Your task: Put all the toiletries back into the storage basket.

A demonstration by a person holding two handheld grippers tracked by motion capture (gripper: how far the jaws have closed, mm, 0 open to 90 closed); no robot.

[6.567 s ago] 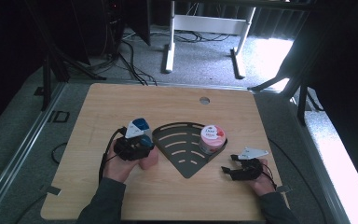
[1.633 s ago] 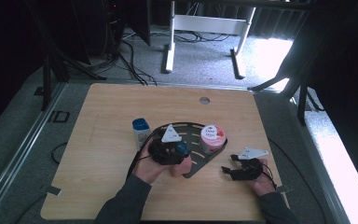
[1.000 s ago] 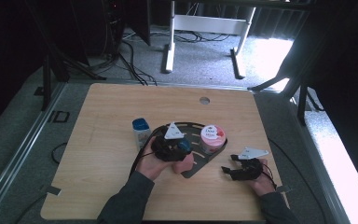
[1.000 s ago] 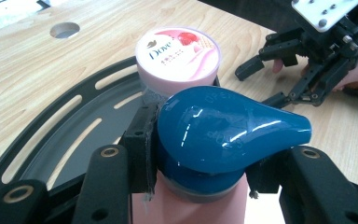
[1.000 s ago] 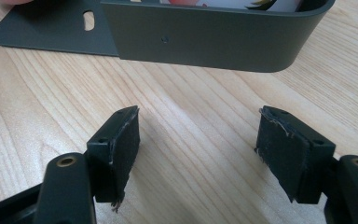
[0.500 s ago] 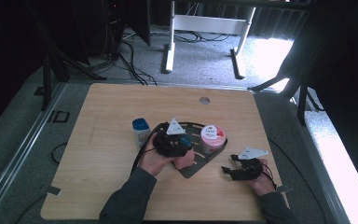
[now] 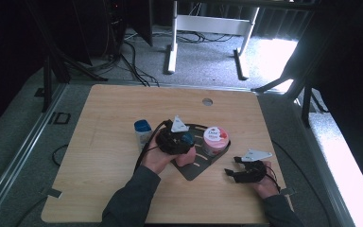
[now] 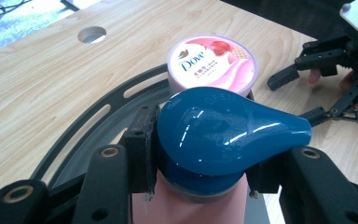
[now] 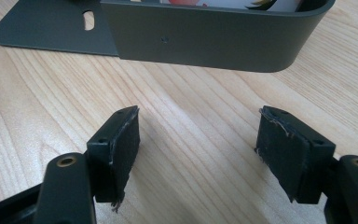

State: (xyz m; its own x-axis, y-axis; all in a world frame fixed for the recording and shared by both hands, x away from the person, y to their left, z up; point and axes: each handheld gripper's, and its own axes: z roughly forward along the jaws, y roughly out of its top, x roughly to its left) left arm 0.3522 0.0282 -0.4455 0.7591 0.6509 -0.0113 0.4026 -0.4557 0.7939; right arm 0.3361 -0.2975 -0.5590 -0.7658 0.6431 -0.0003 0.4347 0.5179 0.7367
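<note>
Holding a pink bottle [image 8: 186, 205] by the neck under its glossy blue cap [image 8: 223, 135], over the dark tray [image 7: 196, 168] near the table's [image 7: 108, 113] middle

The left hand-held gripper [image 8: 200, 172] clamps it on both sides; rigid plastic, probably light, slick cap, so gripping the neck suits; right hand-held gripper [image 9: 196, 140] rests wide open and empty near the table's front right corner.

The high view looks forward and down over the whole table [image 7: 123, 118], while each gripper view sits low and close along its own jaws, both facing the dark rack [image 8: 98, 121] that all views share.
</note>
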